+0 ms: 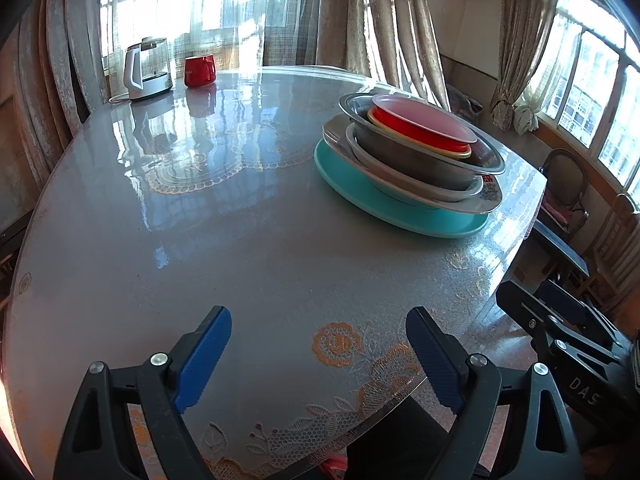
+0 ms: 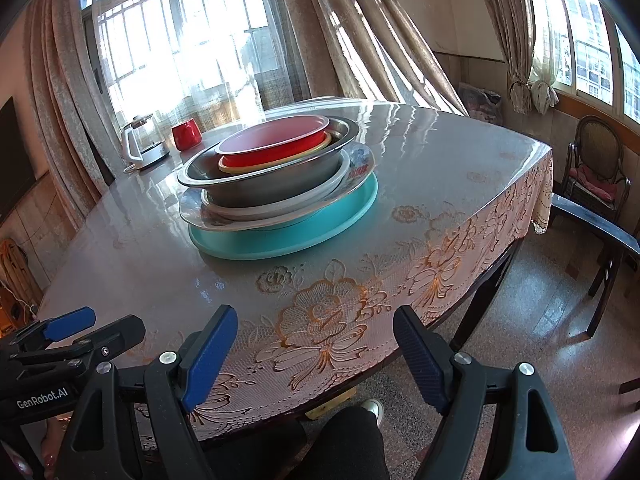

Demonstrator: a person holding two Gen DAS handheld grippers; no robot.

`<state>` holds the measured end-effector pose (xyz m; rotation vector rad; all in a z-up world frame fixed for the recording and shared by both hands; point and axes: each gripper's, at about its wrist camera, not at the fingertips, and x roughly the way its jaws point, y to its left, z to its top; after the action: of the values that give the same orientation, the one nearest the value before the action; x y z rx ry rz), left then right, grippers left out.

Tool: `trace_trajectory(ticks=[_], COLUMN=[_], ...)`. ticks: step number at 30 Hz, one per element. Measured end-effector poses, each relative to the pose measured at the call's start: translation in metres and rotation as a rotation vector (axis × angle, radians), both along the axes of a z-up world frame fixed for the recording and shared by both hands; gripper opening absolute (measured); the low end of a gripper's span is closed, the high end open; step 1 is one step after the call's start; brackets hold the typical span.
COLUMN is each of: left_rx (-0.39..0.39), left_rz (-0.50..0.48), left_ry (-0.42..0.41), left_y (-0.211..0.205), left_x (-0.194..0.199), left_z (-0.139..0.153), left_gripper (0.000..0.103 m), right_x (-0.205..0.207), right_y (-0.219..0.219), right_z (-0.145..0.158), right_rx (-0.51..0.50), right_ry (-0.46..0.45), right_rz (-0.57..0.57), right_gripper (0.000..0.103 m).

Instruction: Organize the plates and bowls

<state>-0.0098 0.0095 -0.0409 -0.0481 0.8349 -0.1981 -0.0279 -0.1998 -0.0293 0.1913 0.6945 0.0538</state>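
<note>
One stack of dishes stands on the table (image 1: 224,240). A teal plate (image 1: 360,196) (image 2: 320,228) lies at the bottom, a patterned white plate (image 1: 490,196) (image 2: 360,164) on it, then a white bowl (image 1: 404,178) (image 2: 280,204), a steel bowl (image 1: 412,152) (image 2: 272,184), and on top a red bowl (image 1: 416,130) (image 2: 276,148) over a cream rim. My left gripper (image 1: 318,354) hangs open over the table's near edge, well short of the stack. My right gripper (image 2: 316,356) is open at the near table corner, nothing between its fingers.
A glass kettle (image 1: 146,68) (image 2: 142,142) and a red mug (image 1: 199,70) (image 2: 186,134) stand at the far side by the curtains. A chair (image 2: 596,160) and a dark bench (image 2: 600,232) stand to the right. A person's dark-clothed leg (image 2: 352,436) shows below the table edge.
</note>
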Motion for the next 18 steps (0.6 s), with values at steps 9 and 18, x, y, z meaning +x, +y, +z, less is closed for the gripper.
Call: trace_trajectory(ticks=[9, 18], left_rx=[-0.002, -0.025], left_rz=[-0.004, -0.024], left_ry=[0.005, 0.024], left_y=[-0.0004, -0.0021], left_x=[0.0003, 0.0025], left_z=[-0.0008, -0.0022], left_gripper=[0.089, 0.088], right_x=[0.0001, 0.0007], right_y=[0.0001, -0.0004], right_z=[-0.0005, -0.0018], right_rx=[0.002, 0.006], right_ry=[0.005, 0.011], right_rz=[0.002, 0.002], right_gripper=[0.082, 0.082])
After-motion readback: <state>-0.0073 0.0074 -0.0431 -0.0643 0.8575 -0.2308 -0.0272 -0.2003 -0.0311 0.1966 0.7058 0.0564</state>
